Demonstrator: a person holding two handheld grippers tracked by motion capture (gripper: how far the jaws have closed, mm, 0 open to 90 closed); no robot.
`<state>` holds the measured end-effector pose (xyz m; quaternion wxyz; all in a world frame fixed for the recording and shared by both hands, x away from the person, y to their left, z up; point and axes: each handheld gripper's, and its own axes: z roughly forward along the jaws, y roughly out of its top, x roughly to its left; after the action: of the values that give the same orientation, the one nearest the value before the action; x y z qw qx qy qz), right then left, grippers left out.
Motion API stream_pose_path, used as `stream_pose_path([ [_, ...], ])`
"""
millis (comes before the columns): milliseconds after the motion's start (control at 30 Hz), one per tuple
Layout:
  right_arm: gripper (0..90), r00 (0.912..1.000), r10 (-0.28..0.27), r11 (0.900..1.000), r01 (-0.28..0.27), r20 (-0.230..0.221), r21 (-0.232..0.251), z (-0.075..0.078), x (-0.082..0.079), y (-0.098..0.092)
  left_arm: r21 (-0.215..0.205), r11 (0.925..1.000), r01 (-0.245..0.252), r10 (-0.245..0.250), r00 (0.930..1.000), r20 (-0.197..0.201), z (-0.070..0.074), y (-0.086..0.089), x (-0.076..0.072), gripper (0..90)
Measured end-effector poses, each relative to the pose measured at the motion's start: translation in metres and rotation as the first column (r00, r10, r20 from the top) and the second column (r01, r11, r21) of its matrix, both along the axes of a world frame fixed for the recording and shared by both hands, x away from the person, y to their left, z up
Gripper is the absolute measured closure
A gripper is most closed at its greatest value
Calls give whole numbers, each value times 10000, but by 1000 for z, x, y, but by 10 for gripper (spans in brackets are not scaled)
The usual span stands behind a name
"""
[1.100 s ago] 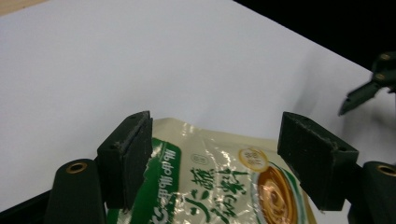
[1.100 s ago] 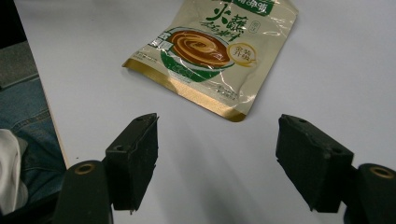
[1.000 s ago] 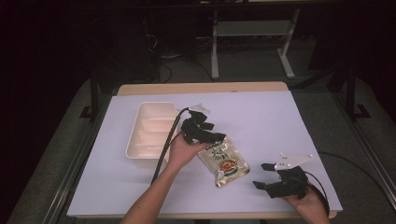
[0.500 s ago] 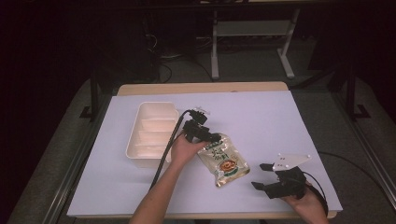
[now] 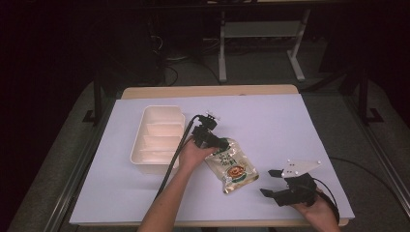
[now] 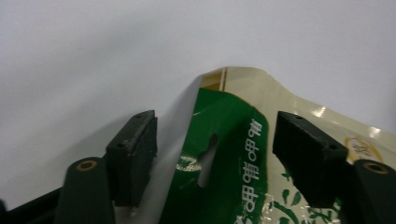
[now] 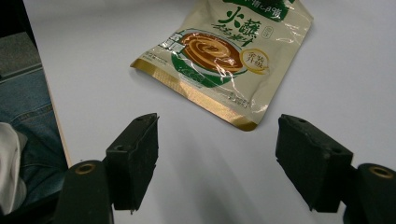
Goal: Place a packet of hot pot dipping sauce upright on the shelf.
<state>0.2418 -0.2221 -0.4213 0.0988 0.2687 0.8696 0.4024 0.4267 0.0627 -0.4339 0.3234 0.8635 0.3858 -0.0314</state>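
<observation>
- The left tongs [image 6: 215, 140] stand wide around the green top edge of the pouch [image 5: 231, 166].
- The pouch lies on the tabletop [image 5: 290, 125], beside the tray [image 5: 157, 139].
- The right tongs [image 7: 217, 149] are wide, near the pouch, holding nothing.

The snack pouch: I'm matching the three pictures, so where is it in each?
High view: snack pouch at centre, right of the white tray.
Left gripper view: its green top between the open jaws.
Right gripper view: top centre.
Shared landmark: its green header.
</observation>
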Motion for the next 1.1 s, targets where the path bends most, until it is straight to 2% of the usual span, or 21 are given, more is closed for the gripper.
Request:
stream_pose_path([
  [67, 293, 10000, -31, 10000, 31, 13, 28, 0, 0, -1, -137, 9997, 188, -191, 9995, -257, 0, 0, 0, 357],
  [133, 293, 10000, -33, 10000, 33, 22, 27, 0, 0, -1, -133, 9995, 274, -279, 9990, -353, 1, 0, -1, 373],
  [300, 293, 10000, -52, 10000, 52, 22, -3, 0, 0, -1, -127, 9985, 538, -541, 9981, -286, 7, 2, -3, 430],
  [467, 292, 10000, -80, 10000, 80, 41, 3, 0, 1, -1, -789, 9936, 808, -825, 9964, -196, 21, 9, -7, 517],
  [600, 291, 9999, -111, 9999, 111, 32, 51, -1, 2, -1, -919, 9878, 1255, -1280, 9915, -224, 27, 12, -10, 585],
  [700, 290, 10000, -96, 10000, 96, 19, 20, -1, 2, 0, -1011, 9820, 1598, -1640, 9859, -347, 28, 13, -11, 665],
  [800, 289, 10000, -96, 10000, 96, 0, 8, -1, 2, 0, -1267, 9719, 1982, -2064, 9770, -544, 28, 13, -12, 690],
  [867, 288, 10000, -75, 10000, 75, -9, 1, -2, 3, 0, -1394, 9622, 2340, -2461, 9661, -774, 27, 11, -14, 694],
  [900, 288, 9999, -105, 9999, 105, -68, -14, -3, 4, 0, -1340, 9595, 2479, -2606, 9614, -878, 26, 10, -14, 682],
  [967, 296, 9999, -98, 9999, 98, -69, -62, -4, 5, 0, -1031, 9599, 2608, -2717, 9558, -1126, 22, 8, -15, 636],
  [1100, 304, 9998, -87, 9997, 83, -165, -225, -7, 7, 4, -646, 9568, 2835, -2902, 9453, -1488, 16, 2, -16, 646],
])
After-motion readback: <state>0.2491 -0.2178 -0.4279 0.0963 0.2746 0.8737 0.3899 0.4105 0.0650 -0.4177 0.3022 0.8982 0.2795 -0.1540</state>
